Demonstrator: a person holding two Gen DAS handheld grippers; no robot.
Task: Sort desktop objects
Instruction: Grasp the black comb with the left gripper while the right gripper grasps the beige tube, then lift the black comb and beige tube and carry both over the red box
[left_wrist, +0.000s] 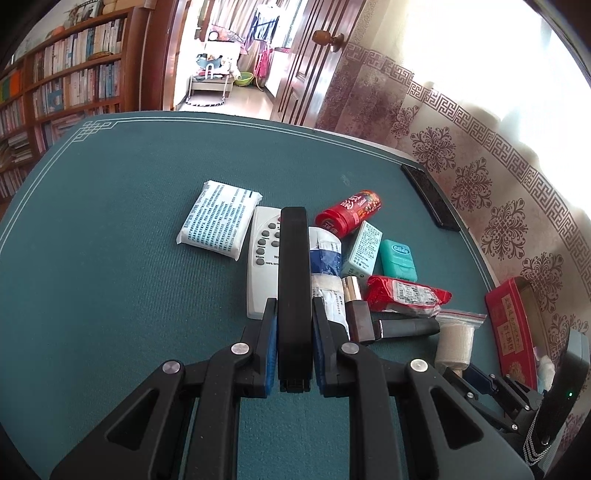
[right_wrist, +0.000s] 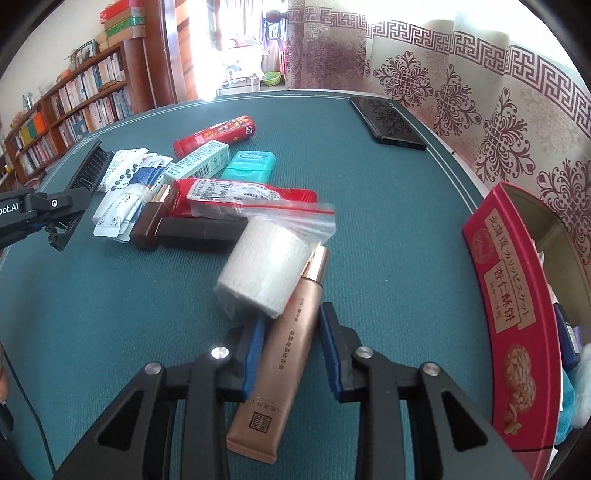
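Note:
My left gripper (left_wrist: 294, 314) is shut on a black comb (left_wrist: 293, 280) and holds it above the pile; it also shows in the right wrist view (right_wrist: 86, 173). My right gripper (right_wrist: 291, 325) is open, its jaws either side of a rose-gold cosmetic tube (right_wrist: 286, 354) lying on the green mat (right_wrist: 388, 229). The left pad touches the tube, the right pad stands apart. A bagged white gauze roll (right_wrist: 266, 266) lies over the tube's cap. A red open biscuit box (right_wrist: 517, 317) stands at the right.
The pile holds a white remote (left_wrist: 262, 266), tissue pack (left_wrist: 218, 218), red tube (left_wrist: 351, 212), teal floss box (left_wrist: 399, 258), small carton (left_wrist: 362, 247), red packet (left_wrist: 406, 295), lipstick (left_wrist: 356, 310). A black phone (right_wrist: 388, 120) lies at the far edge.

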